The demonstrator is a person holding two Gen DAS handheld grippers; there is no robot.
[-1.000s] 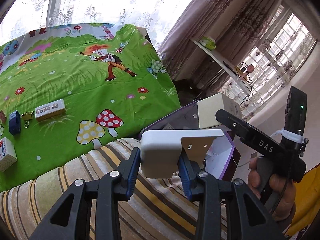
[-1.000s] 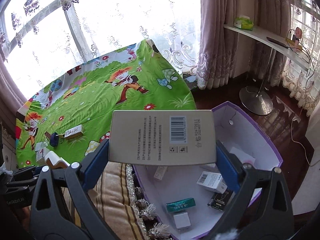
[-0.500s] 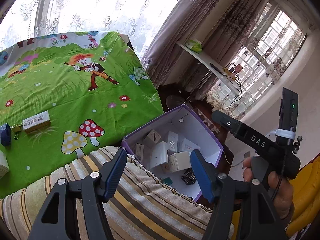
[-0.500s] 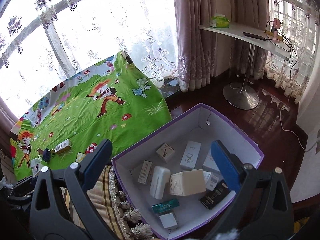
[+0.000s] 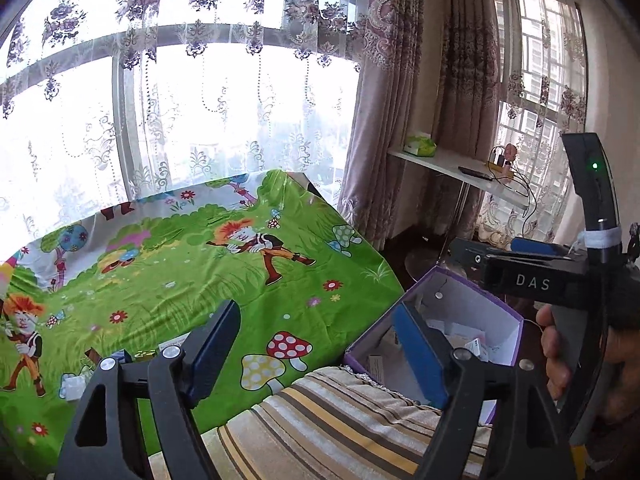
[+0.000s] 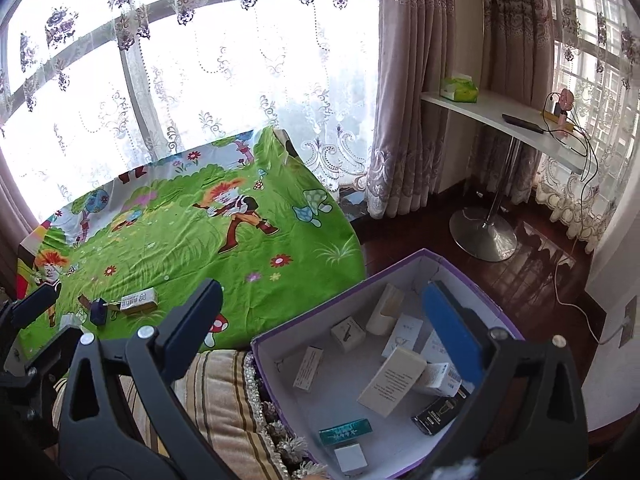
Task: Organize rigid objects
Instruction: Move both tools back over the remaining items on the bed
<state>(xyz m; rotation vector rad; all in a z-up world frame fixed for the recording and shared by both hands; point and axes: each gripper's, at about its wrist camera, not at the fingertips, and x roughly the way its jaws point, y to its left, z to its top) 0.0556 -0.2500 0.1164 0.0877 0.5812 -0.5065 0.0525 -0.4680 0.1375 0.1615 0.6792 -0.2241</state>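
Boxes dropped, left tongs (image 5: 316,354) opening, empty

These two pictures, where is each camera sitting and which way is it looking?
Left wrist view: sits on the left gripper, looking forward and down along its fingers, which are opening with nothing between them, at the green cartoon cloth; the hand holding the right gripper shows at the right edge.
Right wrist view: sits on the right gripper, fingers open and empty, looking down into the purple box of small cartons; the left gripper shows at the left edge.
Both share the cloth, the box, the striped cushion and the curtained window.
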